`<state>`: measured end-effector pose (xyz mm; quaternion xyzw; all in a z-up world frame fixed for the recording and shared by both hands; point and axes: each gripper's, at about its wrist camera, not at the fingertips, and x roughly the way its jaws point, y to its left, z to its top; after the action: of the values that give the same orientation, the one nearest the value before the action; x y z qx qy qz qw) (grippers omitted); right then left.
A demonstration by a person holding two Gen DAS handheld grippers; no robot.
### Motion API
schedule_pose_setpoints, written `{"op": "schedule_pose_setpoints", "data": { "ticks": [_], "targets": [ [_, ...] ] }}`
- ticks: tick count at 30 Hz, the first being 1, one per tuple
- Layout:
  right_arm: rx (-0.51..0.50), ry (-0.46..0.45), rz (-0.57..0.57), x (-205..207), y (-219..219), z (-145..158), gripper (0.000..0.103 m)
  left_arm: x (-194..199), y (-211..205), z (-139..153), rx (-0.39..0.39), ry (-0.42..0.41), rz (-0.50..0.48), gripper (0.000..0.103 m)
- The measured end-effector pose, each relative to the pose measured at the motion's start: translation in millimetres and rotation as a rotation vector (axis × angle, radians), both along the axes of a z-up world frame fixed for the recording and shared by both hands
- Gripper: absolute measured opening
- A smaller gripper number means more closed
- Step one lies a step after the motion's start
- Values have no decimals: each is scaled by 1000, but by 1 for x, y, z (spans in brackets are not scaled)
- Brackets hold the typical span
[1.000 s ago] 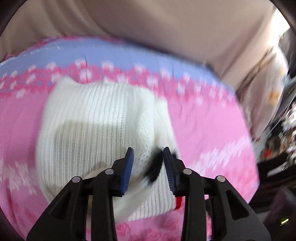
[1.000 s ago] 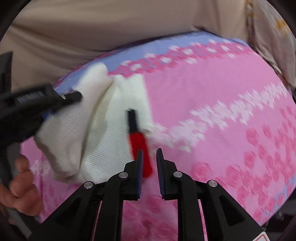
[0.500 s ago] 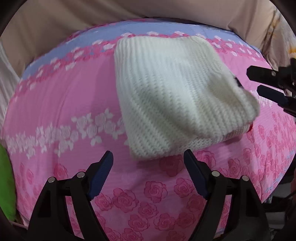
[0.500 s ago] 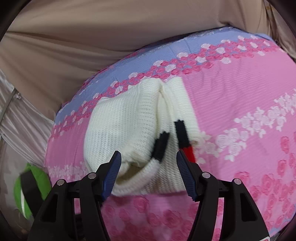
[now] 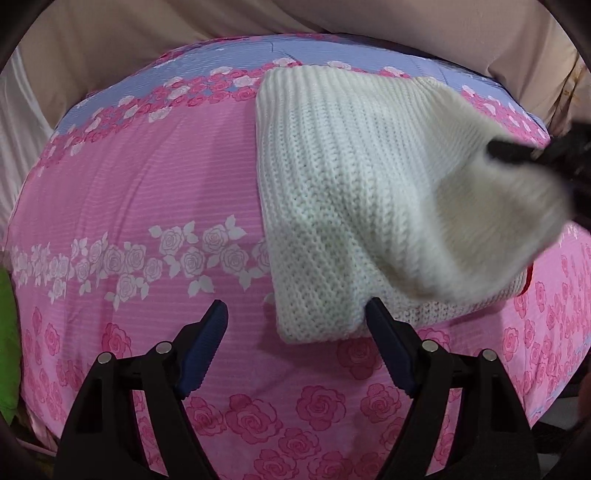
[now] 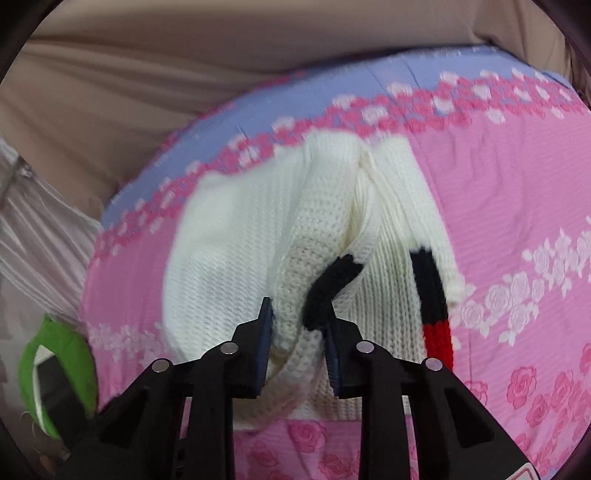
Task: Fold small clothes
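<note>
A: What carries it all?

B: A bed under a pink rose-print sheet (image 5: 155,192), with a lilac band (image 6: 332,85) along its far edge and beige fabric (image 5: 184,33) beyond that.

A: And the garment?

B: A white knit sweater (image 5: 354,192), folded, lies on the sheet near the far edge, its top touching the lilac band. In the left wrist view it sits toward the right side of the bed. Its right part is lifted off the sheet and blurred.

A: What lifts it?

B: The right gripper (image 6: 299,343). Its jaws have just been closing and now pinch a thick roll of knit that includes a black cuff (image 6: 328,288). The blue pads press the fabric from both sides.

A: The left one?

B: The left gripper (image 5: 295,325) hangs over the sweater's near corner with its jaws spread wide, nothing between the pads. The right finger (image 5: 388,347) overlaps the sweater's hem in the picture; whether it touches cannot be told.

A: Anything smaller?

B: A black and red stripe (image 6: 432,295) runs down the sweater's right side. A green object (image 6: 55,369) sits off the bed's left edge.
</note>
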<state>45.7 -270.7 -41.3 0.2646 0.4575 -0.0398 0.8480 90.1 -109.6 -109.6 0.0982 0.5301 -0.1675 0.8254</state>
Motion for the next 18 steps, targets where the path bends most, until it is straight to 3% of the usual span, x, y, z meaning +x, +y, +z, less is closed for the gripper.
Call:
{"op": "schedule_pose_setpoints", "data": {
  "ticks": [4, 8, 11, 16, 18],
  "targets": [
    [-16, -85, -16, -14, -15, 27, 22, 0, -1, 1, -6, 1, 8, 76],
    [28, 29, -12, -15, -28, -10, 24, 0, -2, -1, 1, 5, 16, 75],
    [44, 57, -24, -21, -27, -25, 29, -1, -2, 0, 2, 6, 20, 75],
    [67, 6, -42, -26, -28, -10, 45, 1, 1, 3, -3, 12, 27, 75],
    [82, -15, -52, -26, -29, -2, 57, 0, 3, 6, -9, 12, 31, 75]
  ]
}}
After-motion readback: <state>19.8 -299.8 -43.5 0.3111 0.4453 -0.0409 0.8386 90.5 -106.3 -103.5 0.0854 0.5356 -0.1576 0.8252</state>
